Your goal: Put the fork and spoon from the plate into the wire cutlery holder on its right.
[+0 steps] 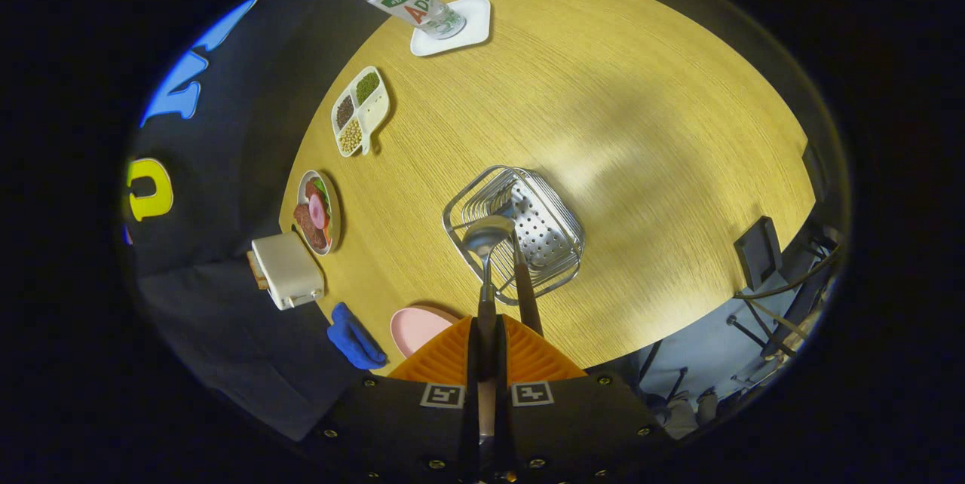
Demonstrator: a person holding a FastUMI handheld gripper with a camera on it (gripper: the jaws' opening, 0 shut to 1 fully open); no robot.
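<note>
From my seat at the feed, the wooden table [641,107] carries a fair amount around the work: a bottle [407,5] standing on a white square coaster [471,28] near the far edge, a white three-compartment dish [362,111] of seeds or beans along the side edge, then a small plate of sliced food [317,211], and a white toaster [288,270] at the corner next to it. A blue cloth [353,337] lies at the near edge, just beside the pink plate [418,327], which is partly hidden behind my fingers. A dark device on a stand [758,250] sits past the opposite edge of the table. The wire cutlery holder [520,231] stands towards the middle of the table, just ahead of the fingers, with nothing between it and them. The fork [524,273] already leans in it, tines down inside the basket and its dark handle slanting back over the rim towards me. The hand-held gripper [486,344] is clenched on the spoon [486,239]: both fingers pinch the handle, and the bowl juts forward over the holder's near rim, close beside the fork's handle. The gripper looks steeply down at the table, fingers pointing at the holder.
</note>
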